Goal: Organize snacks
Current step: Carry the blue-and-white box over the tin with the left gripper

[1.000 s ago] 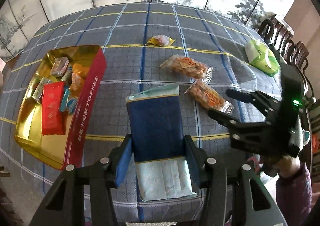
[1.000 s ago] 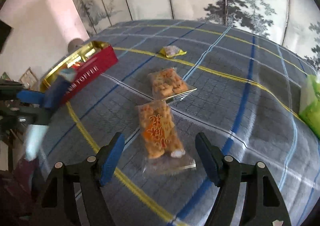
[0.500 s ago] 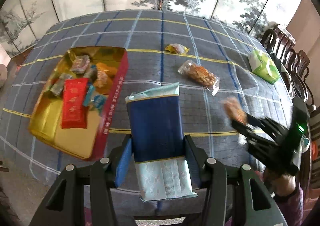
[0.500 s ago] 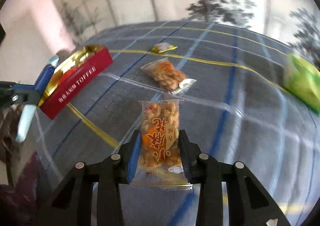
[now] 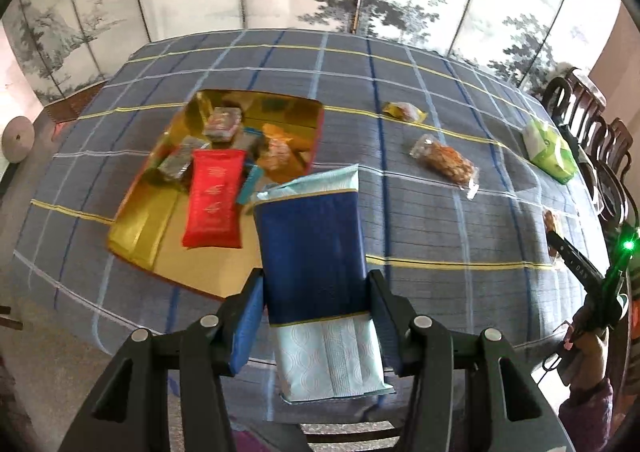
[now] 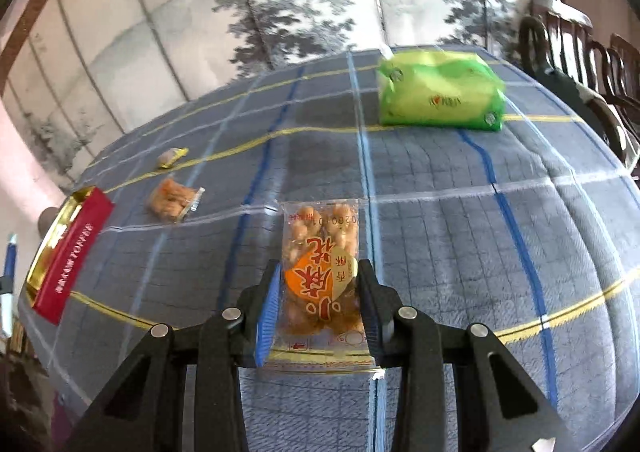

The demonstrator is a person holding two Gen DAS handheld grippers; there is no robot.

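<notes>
Above the checked table (image 5: 420, 212), left claw (image 5: 316, 304) pinches a blue-and-white packet (image 5: 312, 252) just right of the gold tin (image 5: 140, 224), while right claw (image 6: 318, 292), jaws just closed, pinches a peanut packet (image 6: 320, 264).

Two wrist fisheyes, angled down over shared plaid tablecloth (image 5: 440, 220), tin (image 6: 68, 252).

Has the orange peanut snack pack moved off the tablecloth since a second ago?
Yes. The orange peanut snack pack lay on the checked tablecloth before; now the right tongs hold it lifted above the cloth.
</notes>
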